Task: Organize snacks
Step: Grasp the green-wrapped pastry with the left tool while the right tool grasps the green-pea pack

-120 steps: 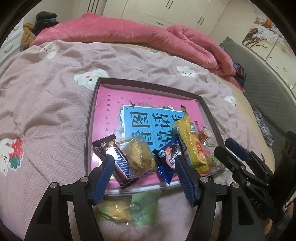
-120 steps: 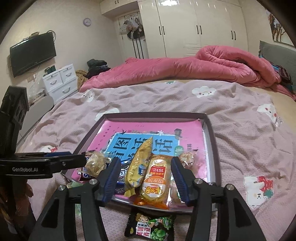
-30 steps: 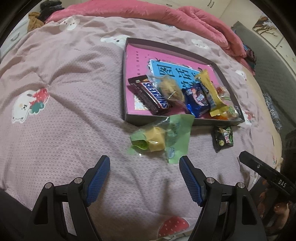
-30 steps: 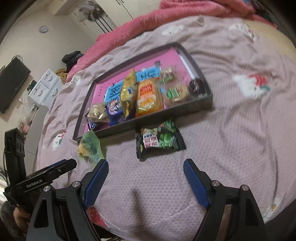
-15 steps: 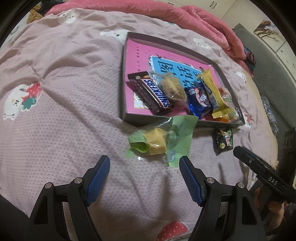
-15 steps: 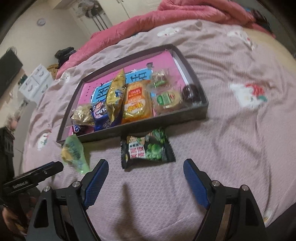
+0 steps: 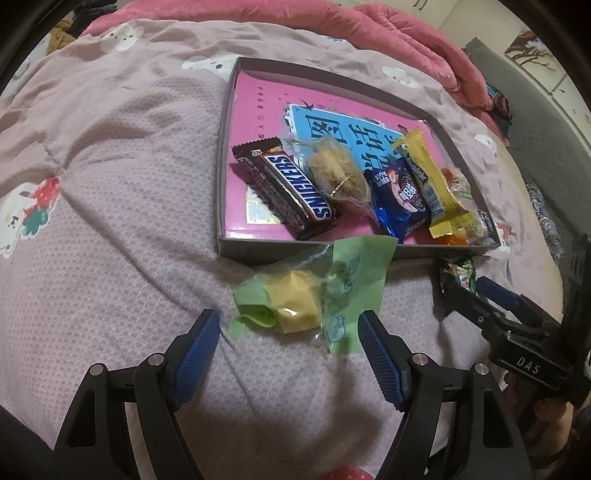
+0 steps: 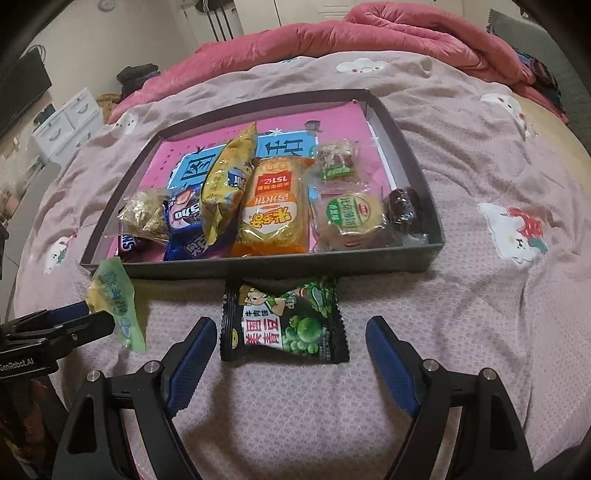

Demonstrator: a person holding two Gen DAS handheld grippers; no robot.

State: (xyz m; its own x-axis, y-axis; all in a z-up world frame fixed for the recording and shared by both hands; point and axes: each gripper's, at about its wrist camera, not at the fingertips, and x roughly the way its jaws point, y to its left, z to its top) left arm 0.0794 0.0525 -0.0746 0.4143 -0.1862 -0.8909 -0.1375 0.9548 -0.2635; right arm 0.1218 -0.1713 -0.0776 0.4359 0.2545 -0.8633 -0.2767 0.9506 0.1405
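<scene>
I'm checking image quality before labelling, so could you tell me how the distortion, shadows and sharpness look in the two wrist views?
Left wrist view: strong fisheye bending with black corners; the left gripper casts a soft shadow on the bedspread; the green-wrapped snack is slightly blurred. Right wrist view: same bending, the tray edges bowed; the green pea packet print stays readable; dim indoor light.

I'm in a home bedroom. I'm working over a bed spread with a mauve cover printed with cartoon animals, and a pink duvet lies bunched along its far edge. Behind it stand pale wardrobe doors. By the left wall there is a white drawer unit, with a dark screen mounted above it and clothes piled near the bed's far left corner.
</scene>
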